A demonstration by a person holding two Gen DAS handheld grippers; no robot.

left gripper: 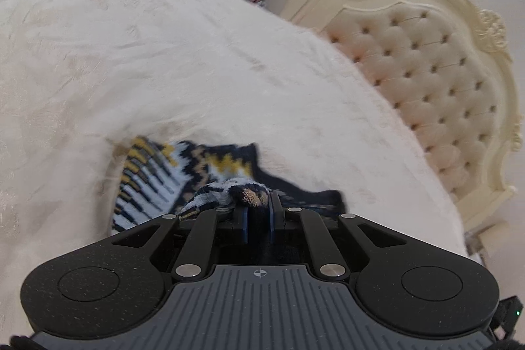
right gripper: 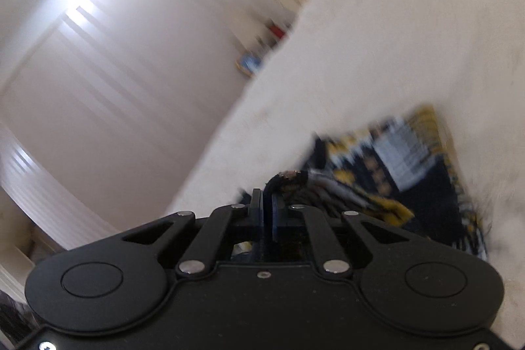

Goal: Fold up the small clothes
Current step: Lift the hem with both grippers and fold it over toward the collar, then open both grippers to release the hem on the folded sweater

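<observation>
cream bedspread (left gripper: 164, 54) | tufted headboard (left gripper: 426, 71) | left gripper (left gripper: 257, 205), right gripper (right gripper: 267, 202) each clamp patterned garment (left gripper: 157, 179)

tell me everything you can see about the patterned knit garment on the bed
The garment is a small knit in navy, white and yellow zigzags and stripes. It lies partly spread on the cream bed. Both tools pinch a bunched edge: the left tool and the right tool, each shut on fabric. Motion blur hides its exact shape.
</observation>
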